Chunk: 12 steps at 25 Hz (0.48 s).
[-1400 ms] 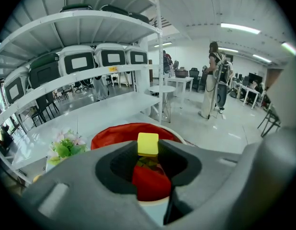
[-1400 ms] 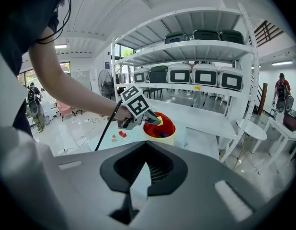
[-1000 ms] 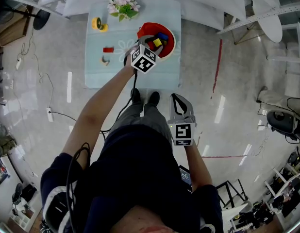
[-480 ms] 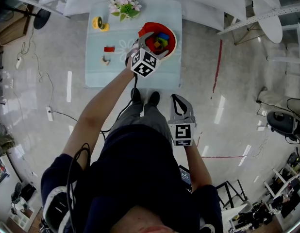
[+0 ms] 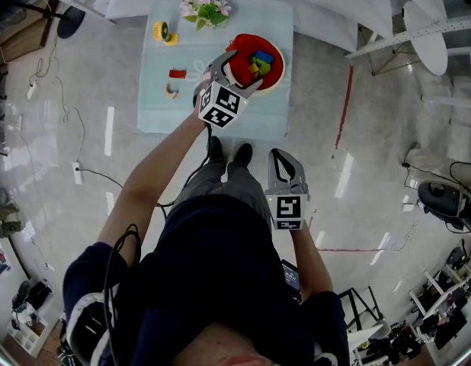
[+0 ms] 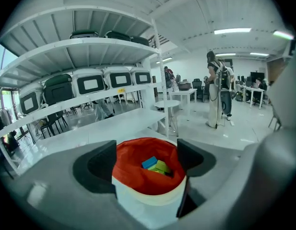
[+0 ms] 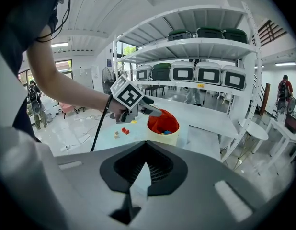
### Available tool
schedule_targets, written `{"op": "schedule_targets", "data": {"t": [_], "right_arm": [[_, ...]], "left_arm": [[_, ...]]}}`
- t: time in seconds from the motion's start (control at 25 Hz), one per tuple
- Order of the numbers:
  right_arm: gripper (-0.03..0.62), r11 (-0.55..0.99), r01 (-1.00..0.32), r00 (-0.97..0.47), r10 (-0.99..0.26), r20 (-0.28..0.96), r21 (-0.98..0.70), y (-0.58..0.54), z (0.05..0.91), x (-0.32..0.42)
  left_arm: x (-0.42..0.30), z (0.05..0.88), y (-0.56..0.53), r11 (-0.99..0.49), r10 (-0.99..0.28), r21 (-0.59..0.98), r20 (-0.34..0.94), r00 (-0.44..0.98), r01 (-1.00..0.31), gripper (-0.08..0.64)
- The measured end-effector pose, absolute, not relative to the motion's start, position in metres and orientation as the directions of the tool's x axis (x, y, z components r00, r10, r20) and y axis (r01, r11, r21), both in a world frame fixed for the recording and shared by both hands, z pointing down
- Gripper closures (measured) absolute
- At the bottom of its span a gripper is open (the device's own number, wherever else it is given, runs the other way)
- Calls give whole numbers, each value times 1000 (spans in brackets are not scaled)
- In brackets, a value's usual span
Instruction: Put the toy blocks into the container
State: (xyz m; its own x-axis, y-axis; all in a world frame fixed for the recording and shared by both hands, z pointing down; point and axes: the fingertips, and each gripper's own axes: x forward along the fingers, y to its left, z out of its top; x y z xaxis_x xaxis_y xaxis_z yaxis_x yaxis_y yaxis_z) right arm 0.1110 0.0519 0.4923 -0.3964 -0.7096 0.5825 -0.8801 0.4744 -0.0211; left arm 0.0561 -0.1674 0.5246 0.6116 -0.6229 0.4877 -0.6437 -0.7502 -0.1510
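The container point(image 5: 274, 77), white outside with a red lining, stands on the pale blue table point(image 5: 155, 113) and holds blue, green and yellow blocks point(image 5: 260, 62). In the left gripper view a blue block point(image 6: 149, 162) and a green one point(image 6: 161, 166) lie inside the container point(image 6: 148, 195). My left gripper point(image 5: 241, 71) point(image 6: 148, 159) hovers above its near rim. Its jaws have just been opening and hold nothing. A red block point(image 5: 177, 73) and a small beige block point(image 5: 171, 91) lie on the table to the left. My right gripper point(image 5: 277, 155) point(image 7: 145, 150) is shut and empty, low beside the person's body.
A bunch of flowers point(image 5: 205, 8) and a yellow toy point(image 5: 165, 32) sit at the table's far edge. White shelving point(image 6: 81, 47) with cases stands behind the table. The person's feet point(image 5: 226, 152) are at the table's near edge, and a black cable point(image 5: 106, 180) trails over the shiny floor.
My left gripper's jaws have spread wider and the gripper has lifted a little over the container. The right gripper has stayed where it was.
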Motion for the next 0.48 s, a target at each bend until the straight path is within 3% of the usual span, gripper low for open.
{"op": "schedule_targets", "data": {"t": [0.48], "right_arm": [[594, 521, -853, -431, -681, 592, -22, 50, 496, 98]], "left_arm": [[-31, 523, -156, -631, -718, -151, 484, 500, -761, 149]]}}
